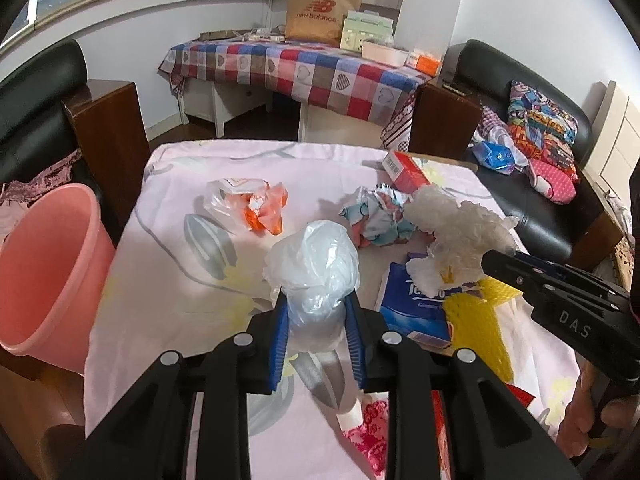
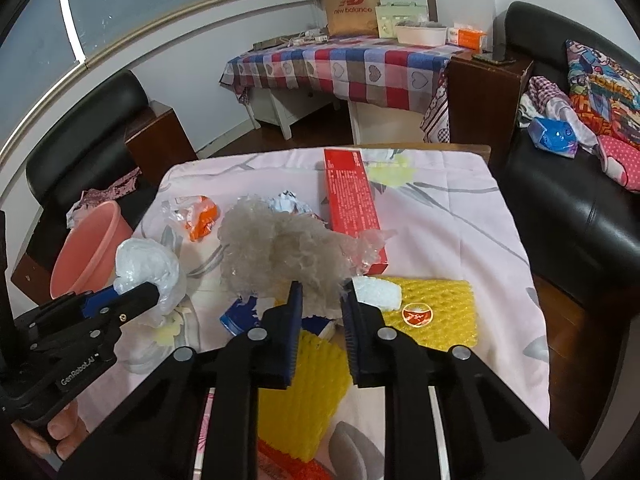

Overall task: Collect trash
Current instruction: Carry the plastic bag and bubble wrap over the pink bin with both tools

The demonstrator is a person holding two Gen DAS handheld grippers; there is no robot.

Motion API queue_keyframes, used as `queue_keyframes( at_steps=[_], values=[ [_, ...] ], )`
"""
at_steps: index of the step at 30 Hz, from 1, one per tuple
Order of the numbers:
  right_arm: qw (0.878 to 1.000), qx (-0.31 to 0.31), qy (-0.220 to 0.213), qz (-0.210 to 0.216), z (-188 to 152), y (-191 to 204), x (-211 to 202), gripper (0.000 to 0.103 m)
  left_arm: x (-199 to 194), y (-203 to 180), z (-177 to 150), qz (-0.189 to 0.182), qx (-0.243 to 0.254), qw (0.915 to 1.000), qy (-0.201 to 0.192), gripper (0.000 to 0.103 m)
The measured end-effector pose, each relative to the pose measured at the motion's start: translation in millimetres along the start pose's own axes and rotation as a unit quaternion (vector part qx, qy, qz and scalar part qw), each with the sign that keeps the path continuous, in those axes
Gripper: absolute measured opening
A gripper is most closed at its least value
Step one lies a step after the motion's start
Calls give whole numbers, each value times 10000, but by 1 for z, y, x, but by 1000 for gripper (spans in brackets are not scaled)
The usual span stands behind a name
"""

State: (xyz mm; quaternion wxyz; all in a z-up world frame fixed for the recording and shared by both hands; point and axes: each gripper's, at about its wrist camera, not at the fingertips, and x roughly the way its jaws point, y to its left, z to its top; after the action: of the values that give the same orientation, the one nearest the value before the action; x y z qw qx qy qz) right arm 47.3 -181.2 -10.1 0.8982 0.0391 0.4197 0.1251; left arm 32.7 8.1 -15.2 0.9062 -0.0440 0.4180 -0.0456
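My left gripper (image 1: 316,312) is shut on a crumpled clear plastic bag (image 1: 314,268), held above the pink-clothed table (image 1: 180,272); it also shows in the right wrist view (image 2: 146,268). My right gripper (image 2: 322,294) is shut on a wad of crinkled clear wrap (image 2: 280,254), seen in the left wrist view (image 1: 456,232) too. On the table lie an orange-and-clear wrapper (image 1: 256,204), a crumpled printed paper (image 1: 378,220), a red box (image 2: 352,204), a blue tissue pack (image 1: 416,312) and yellow foam netting (image 2: 436,312). A pink bin (image 1: 48,276) stands left of the table.
Black sofas flank the table, left (image 1: 36,120) and right (image 1: 532,184), the right one holding cushions and a blue packet (image 1: 496,156). A checkered table (image 1: 296,72) with a paper bag stands at the back. More foam netting (image 2: 300,396) lies near the front.
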Motion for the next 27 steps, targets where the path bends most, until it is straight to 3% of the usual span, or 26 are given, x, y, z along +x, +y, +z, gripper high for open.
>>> queue_keyframes(
  at_steps=[8,15,27],
  values=[
    [9993,-215,-284,66,6,23,-26,20,-26,9,-1,37,-25,9997,-254,25],
    [9977,-508,-263,363,12,62,-27,20,-49,32,-3,214,-179,9984,-491,25],
    [9862,-1232,-199,1092,30,168,-10,20,-97,126,-3,1016,-791,9872,-937,25]
  ],
)
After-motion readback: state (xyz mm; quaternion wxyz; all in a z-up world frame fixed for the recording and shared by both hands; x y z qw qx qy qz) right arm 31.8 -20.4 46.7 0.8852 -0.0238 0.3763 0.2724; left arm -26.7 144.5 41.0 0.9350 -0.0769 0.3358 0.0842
